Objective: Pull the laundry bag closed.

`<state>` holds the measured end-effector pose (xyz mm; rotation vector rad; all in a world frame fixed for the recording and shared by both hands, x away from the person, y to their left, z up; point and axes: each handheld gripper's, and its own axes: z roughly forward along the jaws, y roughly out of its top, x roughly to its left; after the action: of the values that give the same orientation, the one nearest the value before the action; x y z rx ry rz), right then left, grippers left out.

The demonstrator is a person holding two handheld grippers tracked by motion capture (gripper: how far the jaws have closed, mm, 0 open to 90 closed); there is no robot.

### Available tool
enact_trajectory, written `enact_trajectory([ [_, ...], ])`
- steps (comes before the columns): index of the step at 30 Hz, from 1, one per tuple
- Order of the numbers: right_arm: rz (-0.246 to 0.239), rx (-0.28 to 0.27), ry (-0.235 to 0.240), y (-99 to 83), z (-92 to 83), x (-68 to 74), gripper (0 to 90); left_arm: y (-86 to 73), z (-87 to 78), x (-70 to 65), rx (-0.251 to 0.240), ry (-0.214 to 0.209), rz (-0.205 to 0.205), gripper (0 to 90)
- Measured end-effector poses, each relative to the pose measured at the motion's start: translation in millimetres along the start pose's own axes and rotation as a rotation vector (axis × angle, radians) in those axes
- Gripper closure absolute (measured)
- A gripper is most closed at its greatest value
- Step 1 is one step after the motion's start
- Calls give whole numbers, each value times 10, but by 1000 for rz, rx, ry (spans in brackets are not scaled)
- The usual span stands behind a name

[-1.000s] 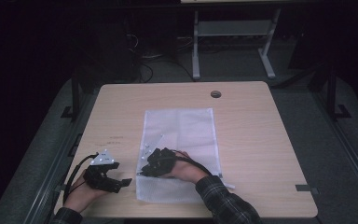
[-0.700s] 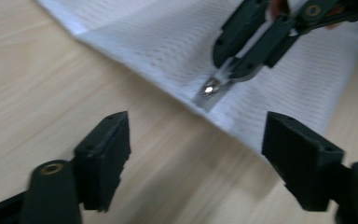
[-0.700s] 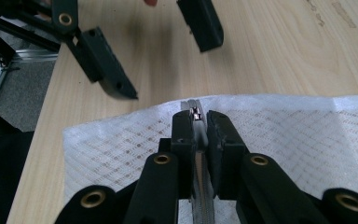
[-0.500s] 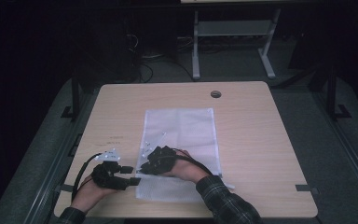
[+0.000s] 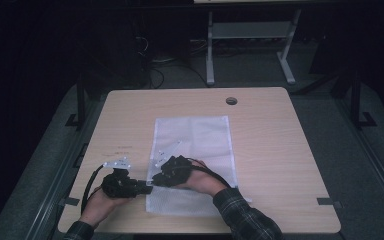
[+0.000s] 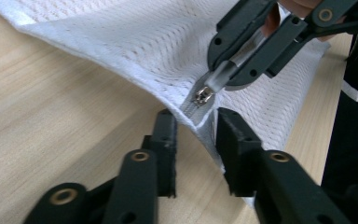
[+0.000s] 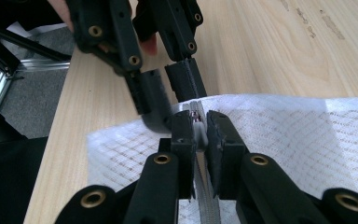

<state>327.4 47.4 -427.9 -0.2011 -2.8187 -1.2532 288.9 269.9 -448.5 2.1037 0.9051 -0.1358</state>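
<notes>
A white mesh bag lies flat in the middle of the wooden table. Its zipper runs along the near left edge, which is lifted off the wood. My right gripper is shut on the zipper pull, just above the metal slider. My left gripper is open, and its two jaws straddle the raised zipper edge of the bag right below the slider. In the high view the left gripper and right gripper meet tip to tip at the bag's left side.
A round cable hole sits near the table's far edge. A grey metal stand is on the floor beyond. The table's left edge is close to my left hand. Faint marks show on the wood.
My left gripper has moved right from the table's left side up to the bag's zipper edge, next to the right gripper. The right gripper has stayed on the bag.
</notes>
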Motion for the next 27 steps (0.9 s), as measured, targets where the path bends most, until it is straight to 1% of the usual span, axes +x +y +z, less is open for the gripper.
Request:
enact_trajectory([
  [1,0,0,0,-2,0,0,811,0,0,0,0,0,0,717],
  [4,-2,-1,-2,-9,-6,-4,811,4,-6,27,2,-4,-20,786],
  [8,0,-1,-4,-14,-10,-5,811,7,-3,40,6,-14,-39,852],
  [11,1,6,-5,-24,-3,-5,811,8,3,43,11,-13,-53,861],
  [15,-4,17,-10,-43,8,-6,812,5,1,53,5,-24,-74,869],
  [20,-13,26,-11,-63,24,-14,813,5,4,49,8,-22,-77,872],
  [23,-6,31,-10,-76,26,-15,813,8,0,47,9,-20,-77,873],
  [27,-11,32,-12,-89,30,-21,814,11,-10,46,5,-13,-77,876],
])
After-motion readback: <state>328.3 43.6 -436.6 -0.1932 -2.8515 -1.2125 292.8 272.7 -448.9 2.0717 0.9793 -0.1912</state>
